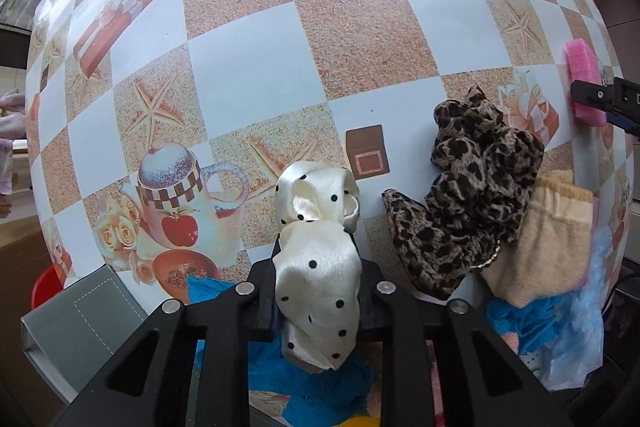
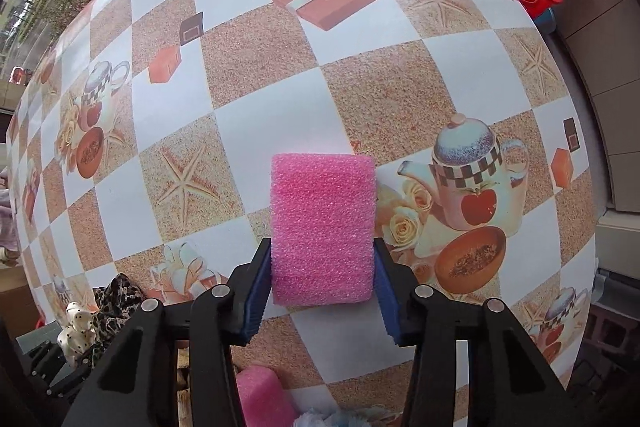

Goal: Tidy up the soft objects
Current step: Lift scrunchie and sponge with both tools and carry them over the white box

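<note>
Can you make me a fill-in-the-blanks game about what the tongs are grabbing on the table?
1. The left tongs squeeze a cream scrunchie with black ____.
2. The right tongs pinch a foam block coloured ____.
3. Beside the cream scrunchie lies a scrunchie with a ____ print.
4. At the table's far corner sits a pink ____.

Missing words: dots; pink; leopard; tub

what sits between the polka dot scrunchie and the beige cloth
The leopard print scrunchie lies between the polka dot scrunchie and the beige cloth, seen in the left wrist view.
</note>
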